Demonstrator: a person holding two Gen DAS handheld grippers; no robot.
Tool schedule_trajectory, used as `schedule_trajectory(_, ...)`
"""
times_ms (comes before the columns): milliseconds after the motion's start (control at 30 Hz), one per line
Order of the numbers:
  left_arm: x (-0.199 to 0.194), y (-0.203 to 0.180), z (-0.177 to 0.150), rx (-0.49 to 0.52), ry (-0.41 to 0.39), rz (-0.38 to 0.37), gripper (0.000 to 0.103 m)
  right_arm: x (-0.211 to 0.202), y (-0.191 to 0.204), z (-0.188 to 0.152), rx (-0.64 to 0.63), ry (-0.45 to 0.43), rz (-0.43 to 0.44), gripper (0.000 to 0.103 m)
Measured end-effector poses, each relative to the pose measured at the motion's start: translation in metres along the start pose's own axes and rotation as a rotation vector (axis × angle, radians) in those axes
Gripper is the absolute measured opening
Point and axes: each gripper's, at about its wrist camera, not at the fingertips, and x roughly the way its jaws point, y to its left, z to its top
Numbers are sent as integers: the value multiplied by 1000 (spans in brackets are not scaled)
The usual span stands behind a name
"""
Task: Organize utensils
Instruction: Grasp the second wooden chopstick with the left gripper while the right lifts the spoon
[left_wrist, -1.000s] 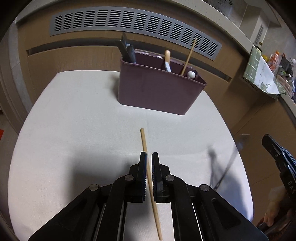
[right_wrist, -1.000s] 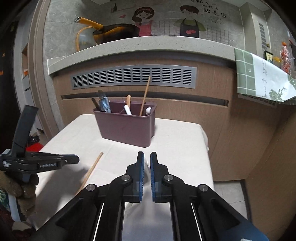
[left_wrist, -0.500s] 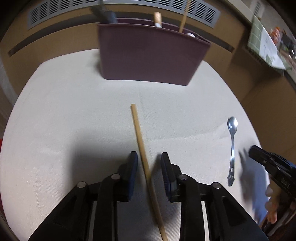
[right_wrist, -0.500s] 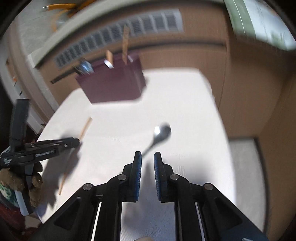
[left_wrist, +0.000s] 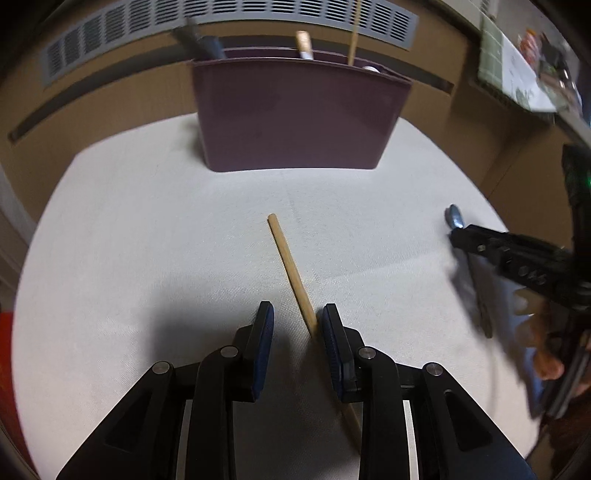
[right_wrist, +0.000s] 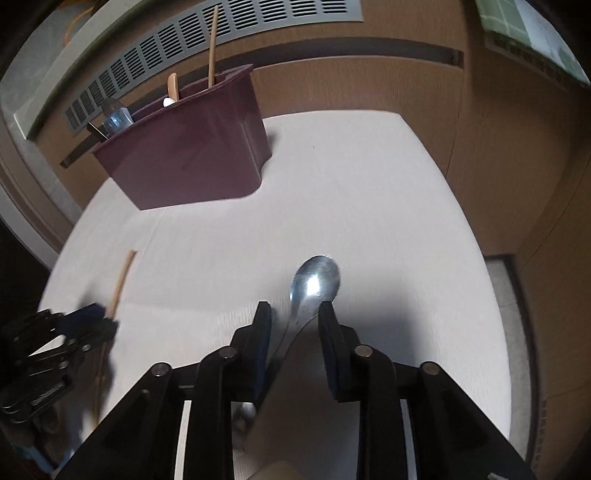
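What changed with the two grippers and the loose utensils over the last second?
The left gripper let go: its jaws, shut around the wooden chopstick a second ago, now stand open with the stick lying between them. The right gripper tipped down, opened and moved over the metal spoon, straddling its handle without closing. The maroon utensil holder and its contents stayed put on the white table.

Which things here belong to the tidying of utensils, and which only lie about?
For the job: chopstick, spoon, utensil holder, left gripper, right gripper.

Only lying about: green cloth, vent grille.
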Motion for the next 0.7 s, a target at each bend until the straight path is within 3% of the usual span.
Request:
schedule_trajectory(133, 0, -1, 0, -12, 8, -5, 29, 6, 13, 4, -42, -1, -56, 38)
schedule_trajectory(333, 0, 3, 3, -52, 20, -16, 29, 8, 18, 5, -132, 11, -13, 54)
schedule_trajectory(400, 0, 2, 3, -56, 24, -11, 29, 10, 21, 7, -171, 7, -36, 49)
schedule_trajectory(467, 0, 2, 3, -65, 30, -10, 29, 12, 20, 11, -173, -24, -48, 28)
schedule_trajectory(500, 0, 3, 4, -76, 33, -15, 29, 13, 18, 12, -164, -32, -54, 24)
schedule_trajectory(600, 0, 7, 4, -103, 35, -33, 28, 6, 19, 14, -163, -45, -37, 24)
schedule_trajectory(700, 0, 5, 4, -109, 29, -18, 28, -18, 23, 10, -168, -119, -28, 24)
